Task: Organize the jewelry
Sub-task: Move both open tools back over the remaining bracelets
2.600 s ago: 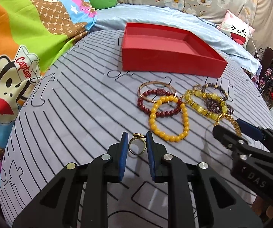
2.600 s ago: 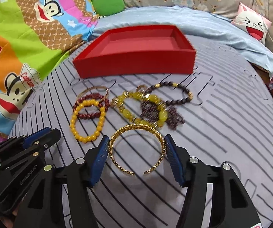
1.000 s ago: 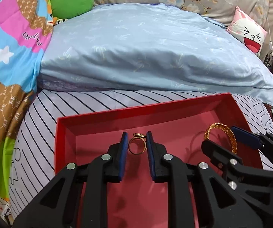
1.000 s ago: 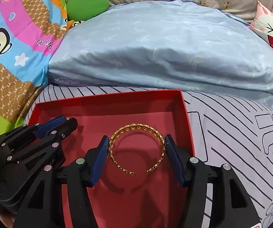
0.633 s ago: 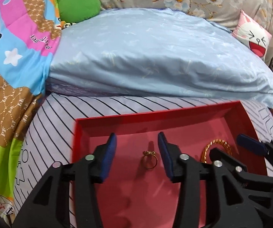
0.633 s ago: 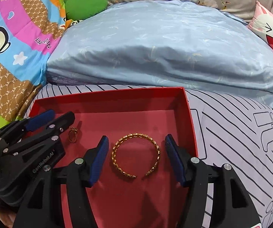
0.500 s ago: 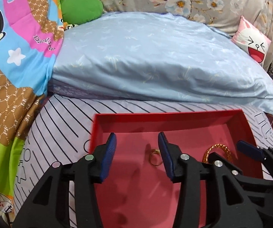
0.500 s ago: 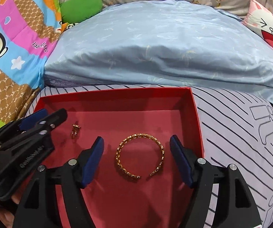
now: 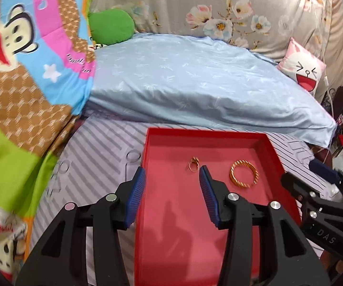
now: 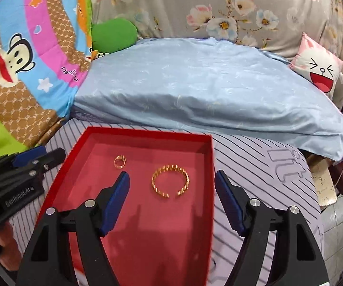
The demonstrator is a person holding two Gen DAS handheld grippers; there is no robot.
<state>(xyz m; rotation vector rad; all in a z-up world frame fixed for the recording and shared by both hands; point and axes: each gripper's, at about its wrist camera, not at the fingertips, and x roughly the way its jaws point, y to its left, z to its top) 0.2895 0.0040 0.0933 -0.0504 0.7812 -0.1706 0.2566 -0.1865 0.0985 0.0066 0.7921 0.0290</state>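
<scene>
I see both jaws spread, holding nothing: left gripper [image 9: 172, 175]; right gripper [image 10: 172, 180]; ring [image 10: 119, 161] at ten o'clock of bangle [image 10: 170, 184] in red tray [image 10: 147, 134].

Ring [image 9: 193, 164], bangle [image 9: 244, 175] in red tray [image 9: 272, 152] — left gripper [image 9: 172, 178] spread.

A pale blue quilt [image 9: 195, 88] spans the middle of the frame. At upper left lie a cartoon monkey blanket [image 9: 23, 71] and a green cushion [image 9: 110, 26]; a laughing-face pillow [image 9: 302, 72] sits at right.
</scene>
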